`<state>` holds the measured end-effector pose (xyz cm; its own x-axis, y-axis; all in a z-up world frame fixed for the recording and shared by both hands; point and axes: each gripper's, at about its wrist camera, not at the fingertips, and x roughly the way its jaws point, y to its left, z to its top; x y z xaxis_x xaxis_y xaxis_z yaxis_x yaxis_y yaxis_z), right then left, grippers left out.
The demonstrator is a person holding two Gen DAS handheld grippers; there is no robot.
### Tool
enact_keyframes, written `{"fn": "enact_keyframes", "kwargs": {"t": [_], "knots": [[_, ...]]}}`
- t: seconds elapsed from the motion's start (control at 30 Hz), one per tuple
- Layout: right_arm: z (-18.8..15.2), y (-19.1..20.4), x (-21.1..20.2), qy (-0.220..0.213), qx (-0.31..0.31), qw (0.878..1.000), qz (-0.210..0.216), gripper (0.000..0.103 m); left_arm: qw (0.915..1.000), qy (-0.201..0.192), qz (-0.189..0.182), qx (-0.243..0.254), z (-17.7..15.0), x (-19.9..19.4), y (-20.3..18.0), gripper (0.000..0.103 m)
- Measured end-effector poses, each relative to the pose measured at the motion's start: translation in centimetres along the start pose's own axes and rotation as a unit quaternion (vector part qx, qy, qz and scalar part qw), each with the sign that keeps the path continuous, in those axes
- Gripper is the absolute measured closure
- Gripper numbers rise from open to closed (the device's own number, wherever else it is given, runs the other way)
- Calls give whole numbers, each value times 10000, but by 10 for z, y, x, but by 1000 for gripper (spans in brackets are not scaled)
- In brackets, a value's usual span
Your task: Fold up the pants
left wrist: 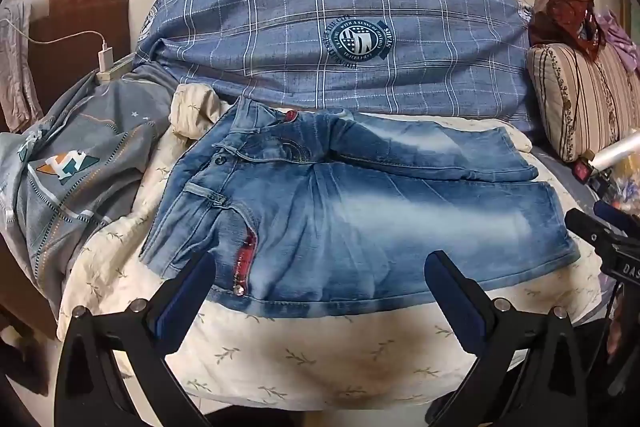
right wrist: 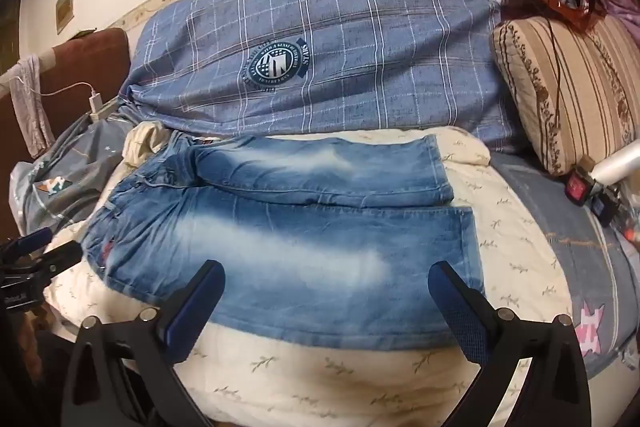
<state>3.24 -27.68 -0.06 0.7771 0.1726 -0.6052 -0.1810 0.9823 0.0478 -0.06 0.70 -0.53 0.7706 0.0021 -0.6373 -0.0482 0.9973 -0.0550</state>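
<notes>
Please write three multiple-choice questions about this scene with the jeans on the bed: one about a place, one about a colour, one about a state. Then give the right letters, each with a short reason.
1. Where do the jeans lie?
A. on the cream quilt
B. on the striped cushion
C. on a chair

2. What colour is the trim at the jeans' pocket?
A. green
B. red
C. yellow

3. How stands the left gripper?
A. shut on the jeans
B. open, holding nothing
C. shut on the quilt

Answers:
1. A, the leaf-print quilt shows all around the denim.
2. B, a red strip runs along the pocket edge.
3. B, its fingers stand wide apart above the jeans' near edge.
</notes>
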Motion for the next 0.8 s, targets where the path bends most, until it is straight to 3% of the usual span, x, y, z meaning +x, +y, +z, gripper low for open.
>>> {"fn": "enact_keyframes", "kwargs": {"t": [0.17, 0.23, 0.47, 0.8], "knots": [[-1, -6, 23, 332, 294, 9989, 151, 0, 9999, 67, -113, 2, 0, 10, 8, 0], [-14, -2, 24, 73, 186, 9998, 94, 0, 9997, 19, -231, -4, -9, 18, 16, 0], [-18, -6, 25, -187, 157, 9997, 56, 0, 9984, -22, -563, -96, -17, 19, 21, 0], [-15, -15, 22, -349, 447, 9984, 64, 0, 9982, -23, -555, -242, -24, 17, 31, 0]]}}
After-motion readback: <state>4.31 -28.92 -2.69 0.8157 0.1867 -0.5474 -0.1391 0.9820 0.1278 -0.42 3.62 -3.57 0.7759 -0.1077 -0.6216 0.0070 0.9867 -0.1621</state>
